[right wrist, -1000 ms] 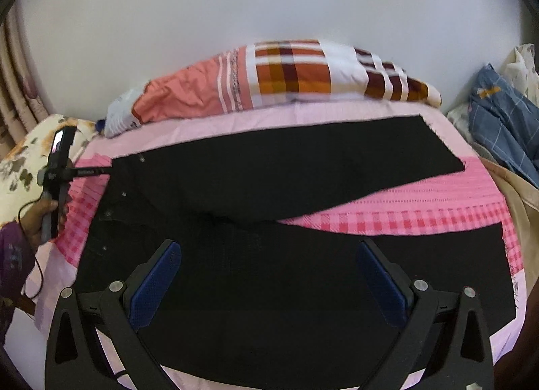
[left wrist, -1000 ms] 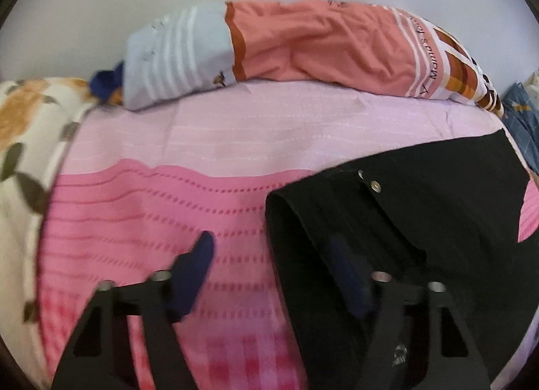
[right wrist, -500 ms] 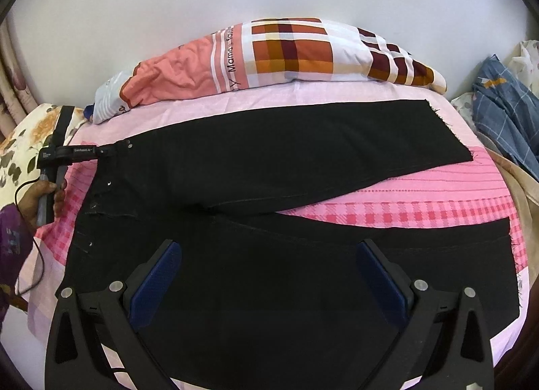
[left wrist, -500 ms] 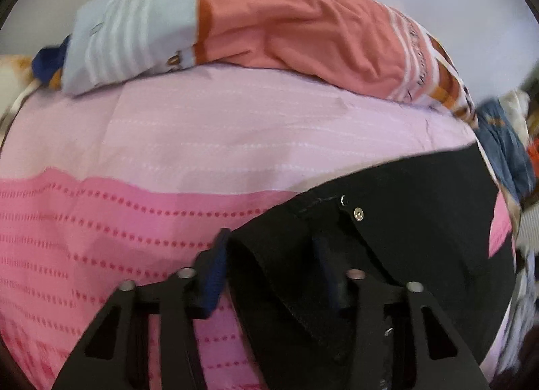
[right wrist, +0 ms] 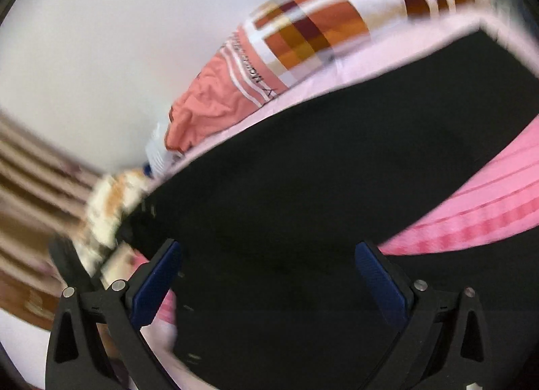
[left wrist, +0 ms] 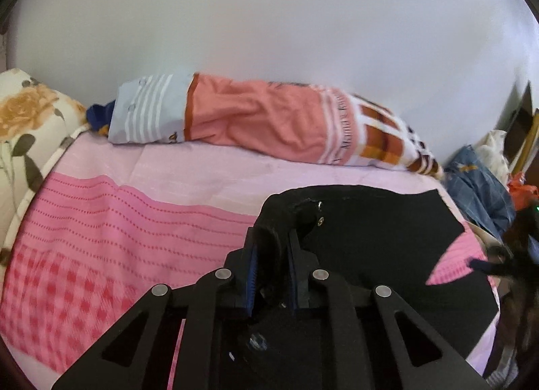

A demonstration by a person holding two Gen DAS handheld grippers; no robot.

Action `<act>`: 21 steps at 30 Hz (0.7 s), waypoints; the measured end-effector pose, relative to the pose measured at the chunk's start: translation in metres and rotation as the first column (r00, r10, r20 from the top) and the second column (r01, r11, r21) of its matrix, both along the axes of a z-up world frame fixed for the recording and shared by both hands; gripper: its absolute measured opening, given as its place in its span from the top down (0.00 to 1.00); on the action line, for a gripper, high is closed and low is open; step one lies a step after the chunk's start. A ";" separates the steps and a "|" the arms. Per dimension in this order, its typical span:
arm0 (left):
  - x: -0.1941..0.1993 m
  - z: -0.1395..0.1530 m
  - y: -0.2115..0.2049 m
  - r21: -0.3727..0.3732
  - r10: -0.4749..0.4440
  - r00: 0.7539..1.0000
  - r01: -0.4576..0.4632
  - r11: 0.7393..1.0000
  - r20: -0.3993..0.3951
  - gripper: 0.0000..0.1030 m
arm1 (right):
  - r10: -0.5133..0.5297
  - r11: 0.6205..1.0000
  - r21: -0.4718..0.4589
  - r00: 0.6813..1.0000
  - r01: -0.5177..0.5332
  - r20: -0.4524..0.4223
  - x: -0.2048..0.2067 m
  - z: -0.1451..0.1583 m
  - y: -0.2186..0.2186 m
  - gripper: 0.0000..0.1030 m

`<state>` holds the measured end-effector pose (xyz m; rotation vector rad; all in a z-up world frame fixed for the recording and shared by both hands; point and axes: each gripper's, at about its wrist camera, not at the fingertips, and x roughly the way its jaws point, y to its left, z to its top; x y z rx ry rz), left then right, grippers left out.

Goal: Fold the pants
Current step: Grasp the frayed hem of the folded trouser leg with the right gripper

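Note:
Black pants (left wrist: 370, 238) lie spread on the pink bedsheet (left wrist: 118, 221). My left gripper (left wrist: 273, 238) has its jaws closing, and the blue pads pinch the waistband corner (left wrist: 286, 208) beside two metal rivets; that corner is raised off the sheet. In the tilted, blurred right wrist view the pants (right wrist: 337, 171) fill the middle, both legs running off to the right with pink sheet (right wrist: 488, 204) between them. My right gripper (right wrist: 266, 248) hangs open and wide above the upper part of the pants, with nothing pressed between its pads.
A long pillow (left wrist: 269, 123) in salmon, grey stripes and orange checks lies along the wall at the back of the bed. A floral cushion (left wrist: 27, 127) sits at the left edge. A heap of blue checked cloth (left wrist: 478, 184) lies at the right.
My left gripper has closed on the waistband corner and lifted it, pulling back from the pillow. The right gripper has rolled and swung toward the waist end, staying open.

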<state>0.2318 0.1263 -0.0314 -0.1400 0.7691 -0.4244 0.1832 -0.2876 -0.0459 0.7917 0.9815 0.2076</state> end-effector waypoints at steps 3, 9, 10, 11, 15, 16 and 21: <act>-0.026 0.008 -0.008 0.008 -0.019 0.999 0.019 1.000 0.026 0.85 | -0.025 0.992 0.126 0.999 0.030 -0.041 0.033 -0.016 -0.015 0.04; -0.067 0.008 -0.014 -0.009 -0.039 0.999 0.039 0.999 0.011 0.85 | -0.016 0.977 0.209 0.989 0.046 -0.144 0.092 -0.043 -0.023 0.27; -0.071 0.007 -0.014 -0.015 -0.041 0.999 0.041 0.999 0.002 0.85 | -0.017 0.976 0.213 0.986 0.053 -0.167 0.099 -0.048 -0.023 0.34; -0.075 0.006 -0.015 -0.021 -0.038 0.999 0.038 0.999 -0.006 0.85 | -0.021 0.977 0.207 0.983 0.059 -0.183 0.103 -0.051 -0.023 0.38; -0.085 0.001 -0.013 -0.059 -0.024 0.998 0.021 0.998 -0.051 0.84 | -0.013 0.974 0.217 0.972 0.066 -0.236 0.120 -0.069 -0.021 0.76; -0.087 -0.001 -0.012 -0.067 -0.018 0.998 0.014 0.998 -0.065 0.84 | -0.016 0.977 0.204 0.969 0.068 -0.246 0.121 -0.071 -0.021 0.89; -0.095 -0.009 0.001 -0.111 0.024 0.990 -0.039 0.993 -0.137 0.83 | -0.033 0.993 0.108 0.985 0.051 -0.167 0.083 -0.052 -0.013 0.91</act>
